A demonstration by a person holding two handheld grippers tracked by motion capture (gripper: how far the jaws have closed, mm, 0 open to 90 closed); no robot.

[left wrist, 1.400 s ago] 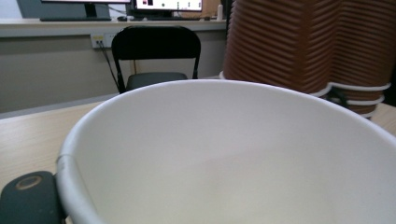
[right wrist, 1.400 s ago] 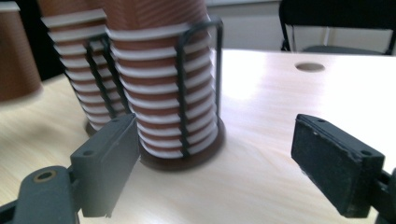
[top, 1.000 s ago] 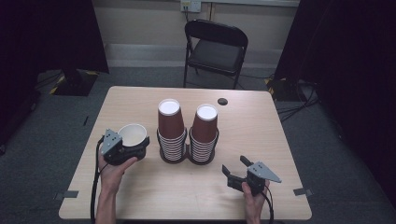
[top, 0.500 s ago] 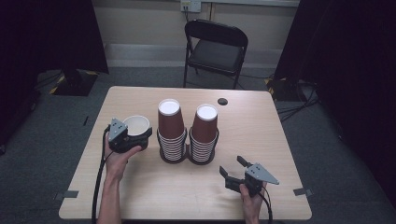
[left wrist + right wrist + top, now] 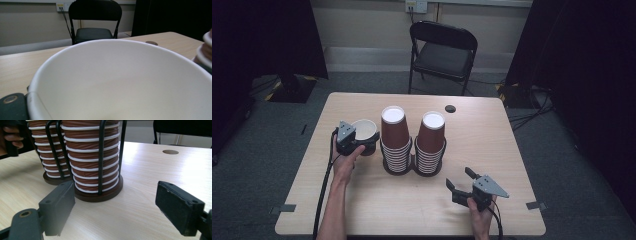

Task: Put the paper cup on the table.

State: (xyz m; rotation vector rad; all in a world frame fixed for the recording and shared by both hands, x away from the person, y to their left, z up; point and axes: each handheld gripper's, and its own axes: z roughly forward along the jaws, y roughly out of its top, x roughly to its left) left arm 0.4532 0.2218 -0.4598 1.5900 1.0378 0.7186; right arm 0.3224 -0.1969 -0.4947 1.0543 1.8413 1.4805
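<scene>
A paper cup (image 5: 363, 129), brown outside and white inside, stands upright just left of two holders. My left gripper (image 5: 368, 140) reaches around it from the left. In the left gripper view the cup (image 5: 120, 82) looms close, and one jaw's pad (image 5: 12, 106) lies against its wall. The jaws have just been opening, with the cup still between them. Two stacks of upturned brown cups (image 5: 393, 135) (image 5: 432, 140) sit in black wire holders at mid-table. My right gripper (image 5: 459, 178) rests near the front right, open and empty, facing the nearer stack (image 5: 92, 157).
The wooden table (image 5: 492, 145) has a dark round hole (image 5: 450, 108) near its far edge. A black folding chair (image 5: 443, 50) stands behind the table. Cables trail from both grippers toward the front edge.
The left gripper has carried the cup away from the person and rightward, up beside the left stack, and a little lower. The right gripper has stayed put.
</scene>
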